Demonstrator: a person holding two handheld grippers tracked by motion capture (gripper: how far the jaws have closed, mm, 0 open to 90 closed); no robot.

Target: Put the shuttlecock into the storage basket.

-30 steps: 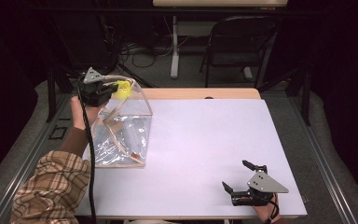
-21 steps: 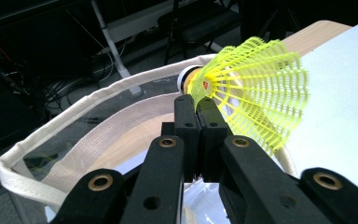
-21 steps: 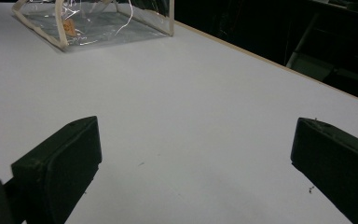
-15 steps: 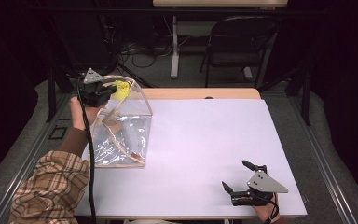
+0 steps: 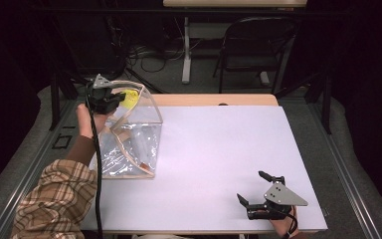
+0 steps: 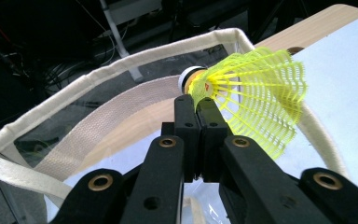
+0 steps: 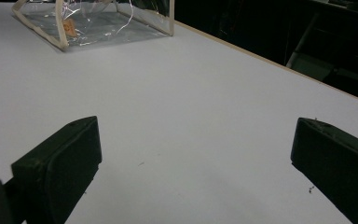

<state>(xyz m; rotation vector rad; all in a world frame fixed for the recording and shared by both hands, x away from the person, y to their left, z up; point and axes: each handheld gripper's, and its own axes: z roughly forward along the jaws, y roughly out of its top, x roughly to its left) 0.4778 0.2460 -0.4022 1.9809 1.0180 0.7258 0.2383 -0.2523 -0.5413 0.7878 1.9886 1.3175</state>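
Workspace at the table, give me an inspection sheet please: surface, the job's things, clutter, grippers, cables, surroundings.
Surface: white table top with a wooden strip along the far edge.
Job's things: yellow shuttlecock held above the open mouth of the clear bag, which stands at the table's left; something small and brownish lies inside, too unclear to name.
Clutter: nothing seen on the table apart from the bag.
Grippers: left gripper shut on the shuttlecock near its cork end; right gripper open, low over the table's near right corner, holding nothing.
Cables: black cable trails from the left gripper along the plaid sleeve; more cables lie on the floor beyond the table.
Surroundings: dark room, a chair and a second table's leg behind.
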